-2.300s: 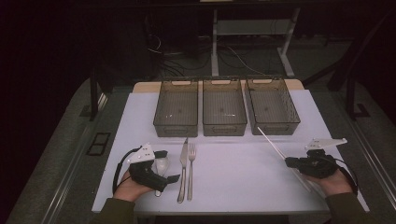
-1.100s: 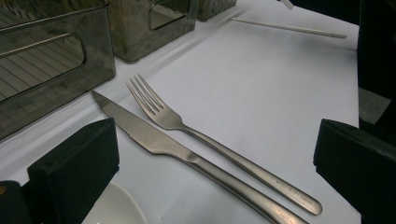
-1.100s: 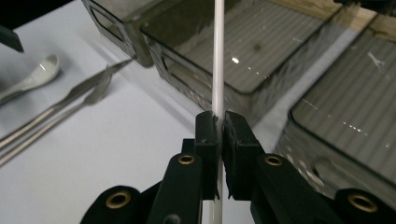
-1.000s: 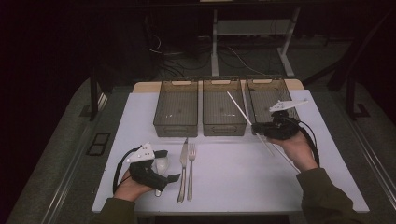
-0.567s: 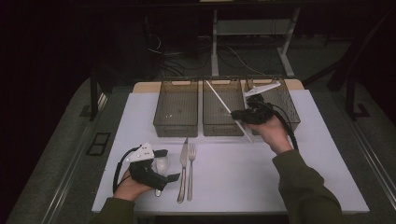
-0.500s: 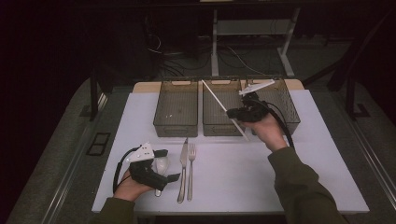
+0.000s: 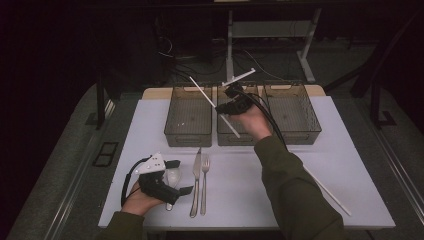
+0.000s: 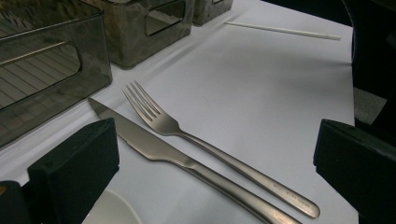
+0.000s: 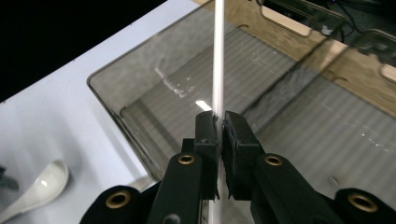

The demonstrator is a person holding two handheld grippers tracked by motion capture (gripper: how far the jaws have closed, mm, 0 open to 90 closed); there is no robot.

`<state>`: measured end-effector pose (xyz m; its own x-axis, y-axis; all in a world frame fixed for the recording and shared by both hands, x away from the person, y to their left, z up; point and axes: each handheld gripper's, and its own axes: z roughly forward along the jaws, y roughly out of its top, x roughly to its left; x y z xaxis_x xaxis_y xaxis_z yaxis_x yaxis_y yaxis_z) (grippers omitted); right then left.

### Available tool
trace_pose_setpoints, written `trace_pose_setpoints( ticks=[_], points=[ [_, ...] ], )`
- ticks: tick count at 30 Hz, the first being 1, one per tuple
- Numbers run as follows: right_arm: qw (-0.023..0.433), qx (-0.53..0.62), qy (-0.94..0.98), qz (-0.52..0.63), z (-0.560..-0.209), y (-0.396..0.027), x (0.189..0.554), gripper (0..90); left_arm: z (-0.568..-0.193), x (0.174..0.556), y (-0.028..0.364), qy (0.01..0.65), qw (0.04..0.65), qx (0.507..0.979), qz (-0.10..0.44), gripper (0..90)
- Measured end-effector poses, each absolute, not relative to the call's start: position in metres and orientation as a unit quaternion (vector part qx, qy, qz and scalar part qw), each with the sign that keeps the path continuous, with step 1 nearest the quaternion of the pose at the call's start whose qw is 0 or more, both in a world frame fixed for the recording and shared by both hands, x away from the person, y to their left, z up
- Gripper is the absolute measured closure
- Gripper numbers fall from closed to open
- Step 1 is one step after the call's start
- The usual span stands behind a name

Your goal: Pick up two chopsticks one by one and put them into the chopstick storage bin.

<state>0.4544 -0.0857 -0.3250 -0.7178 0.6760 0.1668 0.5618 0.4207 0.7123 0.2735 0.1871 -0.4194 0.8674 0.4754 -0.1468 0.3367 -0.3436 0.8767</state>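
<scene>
The right gripper [image 7: 223, 106] hangs above the middle bin [image 7: 239, 134], its jaws clamped tight on a white chopstick [image 7: 207, 97]. In the right gripper view the chopstick [image 9: 217, 56] runs straight up from between the two black pads [image 9: 205, 133], which press on it from either side with barely a gap between them. From above, the stick slants from upper left, over the left bin [image 7: 189, 131], down to lower right across the middle bin's near wall. It is in the air, clear of the bins and the mat.

A second chopstick [image 7: 327, 190] lies flat on the white mat [image 7: 150, 125] at the right, near the sleeve [image 7: 295, 190] of the right arm. It shows far off in the left gripper view too [image 8: 282, 30].

The left gripper [image 7: 170, 180] rests on the mat at the near left, jaws spread wide and holding nothing. Between them in its own view lie a knife [image 8: 154, 147] and a fork [image 8: 187, 135], side by side and parallel, handles toward the person. A white spoon [image 7: 172, 176] sits just under that gripper, left of the knife [image 7: 195, 182]; the fork [image 7: 204, 185] is just right of the knife

The three bins stand in a row at the mat's far edge; the right bin [image 7: 295, 132] is beyond the arm
</scene>
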Motion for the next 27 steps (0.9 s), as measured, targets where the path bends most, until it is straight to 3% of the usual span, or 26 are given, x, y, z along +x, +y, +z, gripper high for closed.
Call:
trace_pose_setpoints(
  ticks=[17, 27],
  points=[
    [0.054, 0.414, 0.837, 0.355, -0.345, -0.023, 0.499, 84.4, -0.418, 0.274, 0.187, 0.241, 0.522, 0.816, 0.064, 0.0],
    [0.057, 0.438, 0.839, 0.319, -0.369, -0.008, 0.510, 84.3, -0.418, 0.274, 0.186, 0.241, 0.525, 0.814, 0.061, 0.0]
  ],
)
